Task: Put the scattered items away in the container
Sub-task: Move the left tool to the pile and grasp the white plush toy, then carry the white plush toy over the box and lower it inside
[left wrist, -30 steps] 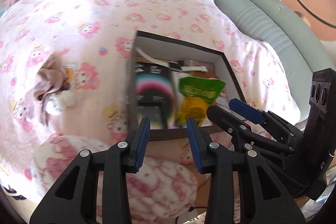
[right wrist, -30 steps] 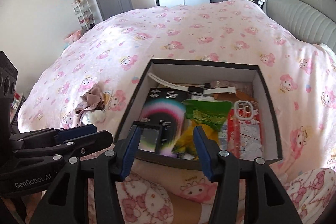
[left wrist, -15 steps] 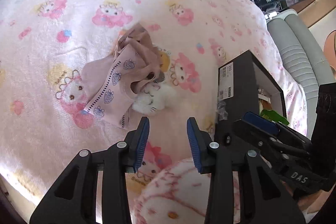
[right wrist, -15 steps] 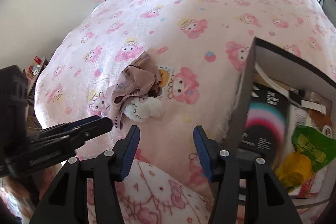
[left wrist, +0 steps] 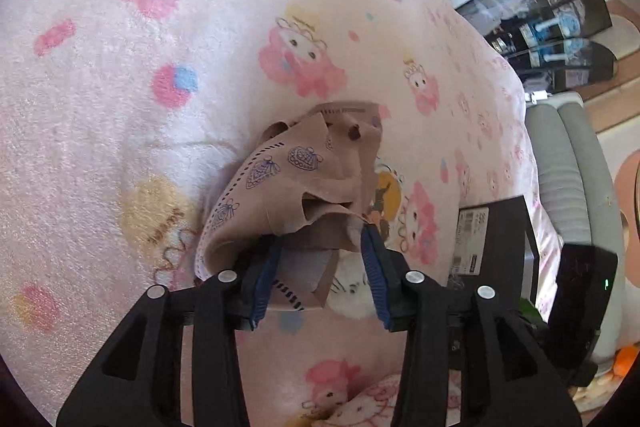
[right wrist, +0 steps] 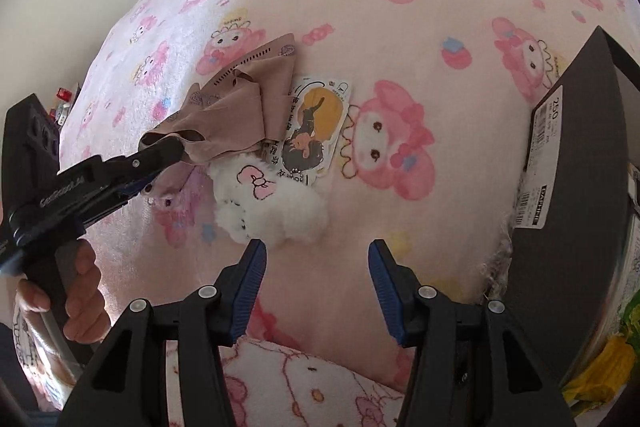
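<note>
left tongs: fingers apart, low, angled down | right tongs: fingers wide apart, hovering

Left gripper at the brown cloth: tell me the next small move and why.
Probably close the left gripper on the brown cloth. Its fingers are apart with a fold of cloth between them, so a squeeze should catch it. The right gripper hangs open near the white plush, and the black box waits at right.

Bed under pink cartoon-print blanket — grey padded headboard at right, dark glass-fronted cabinet beyond; daylight.
</note>
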`<act>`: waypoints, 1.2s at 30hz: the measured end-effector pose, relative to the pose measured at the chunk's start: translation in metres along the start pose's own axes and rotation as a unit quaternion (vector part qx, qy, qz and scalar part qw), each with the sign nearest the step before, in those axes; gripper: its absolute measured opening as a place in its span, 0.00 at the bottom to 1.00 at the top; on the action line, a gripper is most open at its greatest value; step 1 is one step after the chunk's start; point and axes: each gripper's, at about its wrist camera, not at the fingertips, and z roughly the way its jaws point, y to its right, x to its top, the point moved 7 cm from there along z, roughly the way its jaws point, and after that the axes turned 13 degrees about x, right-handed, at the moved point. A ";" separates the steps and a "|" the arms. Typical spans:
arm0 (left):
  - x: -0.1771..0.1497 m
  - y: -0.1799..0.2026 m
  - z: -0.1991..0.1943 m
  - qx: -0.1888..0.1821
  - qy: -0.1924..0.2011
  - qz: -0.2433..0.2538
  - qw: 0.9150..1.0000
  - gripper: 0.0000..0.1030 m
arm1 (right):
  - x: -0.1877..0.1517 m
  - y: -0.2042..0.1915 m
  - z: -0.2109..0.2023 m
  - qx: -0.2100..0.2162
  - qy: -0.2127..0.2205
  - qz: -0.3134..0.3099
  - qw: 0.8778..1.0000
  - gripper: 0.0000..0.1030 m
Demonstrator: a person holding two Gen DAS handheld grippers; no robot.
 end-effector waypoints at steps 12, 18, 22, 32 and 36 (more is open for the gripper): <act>-0.025 0.026 0.040 -0.044 -0.058 0.008 0.997 0.37 | 0.014 0.009 0.039 0.092 -0.025 0.059 0.994 0.40; -0.040 0.035 -0.017 -0.100 -0.052 -0.015 0.994 0.35 | -0.002 -0.024 -0.018 0.066 0.040 -0.025 0.997 0.35; -0.051 0.059 -0.058 -0.125 -0.026 -0.001 0.992 0.35 | -0.021 -0.043 -0.068 0.070 0.092 -0.049 0.992 0.35; -0.099 0.162 -0.099 -0.162 -0.009 0.075 0.984 0.36 | -0.069 -0.017 -0.167 0.101 0.173 -0.029 0.979 0.35; -0.126 0.219 -0.093 -0.176 -0.033 0.120 0.976 0.36 | -0.093 0.021 -0.204 0.090 0.207 0.000 0.974 0.35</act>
